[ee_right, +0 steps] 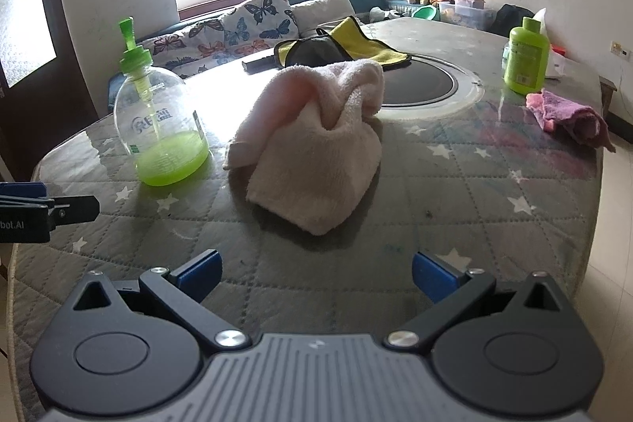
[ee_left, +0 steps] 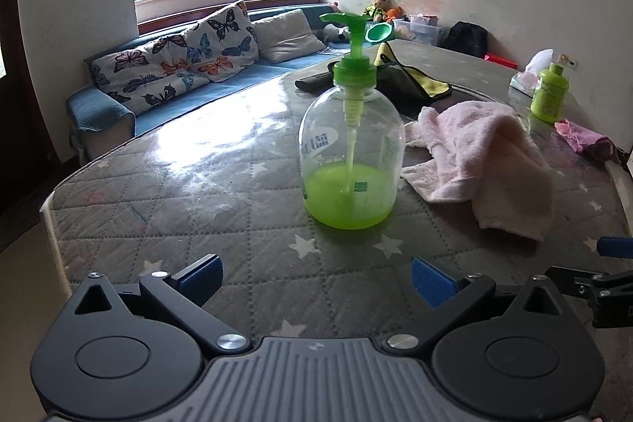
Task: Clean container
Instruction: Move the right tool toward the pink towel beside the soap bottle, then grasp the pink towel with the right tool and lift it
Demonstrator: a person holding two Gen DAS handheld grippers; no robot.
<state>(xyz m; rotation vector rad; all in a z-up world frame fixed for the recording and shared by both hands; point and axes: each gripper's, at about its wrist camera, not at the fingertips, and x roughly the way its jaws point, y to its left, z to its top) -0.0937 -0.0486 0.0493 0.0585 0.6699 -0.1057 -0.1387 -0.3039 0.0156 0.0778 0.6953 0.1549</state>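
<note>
A clear pump bottle (ee_left: 350, 153) with a green pump head and a little green liquid at the bottom stands upright on the quilted table; the right wrist view has this bottle (ee_right: 160, 121) at the left. A crumpled pale pink towel (ee_left: 486, 160) lies just right of it, and the towel (ee_right: 316, 141) fills the middle of the right wrist view. My left gripper (ee_left: 314, 281) is open, short of the bottle with bare table between. My right gripper (ee_right: 314, 277) is open, short of the towel. Neither holds anything.
A green bottle (ee_right: 526, 56) and a purple rag (ee_right: 569, 117) sit at the far right. A yellow and grey cloth (ee_right: 340, 48) and a dark remote (ee_right: 259, 61) lie at the back by a round black insert (ee_right: 419, 83). The table edge (ee_left: 51, 212) drops off at left; a sofa (ee_left: 178, 73) stands behind.
</note>
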